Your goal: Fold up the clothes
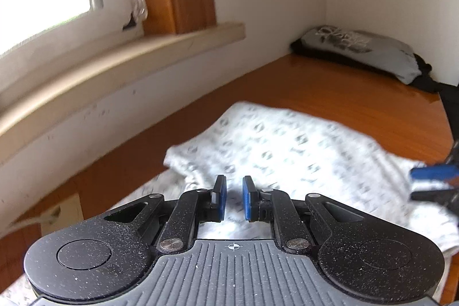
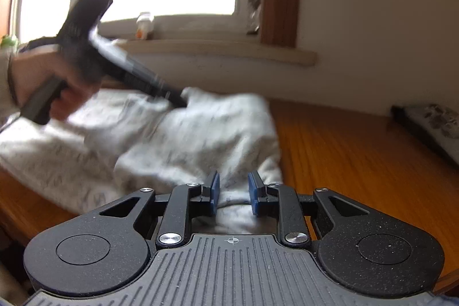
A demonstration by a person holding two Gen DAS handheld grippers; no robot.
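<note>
On the wooden table [image 1: 330,93], centre to 3 o'clock in the left wrist view: one white printed garment [image 1: 287,151], lying partly doubled, upper layer rumpled, edges uneven; blur hides the seams. Left gripper [image 1: 234,198]: above the near cloth, jaws parted a little, holding nothing. Right gripper [image 2: 233,192]: over the garment's edge at 6 o'clock, jaws parted, nothing between them. Folded grey and black clothes [image 1: 364,48]: far corner, 2 o'clock, well apart. Windowsill [image 1: 114,62]: 10 o'clock. Handling, by judgement: pinch both layers at matching corners, keep tension even, lay the edge square.
</note>
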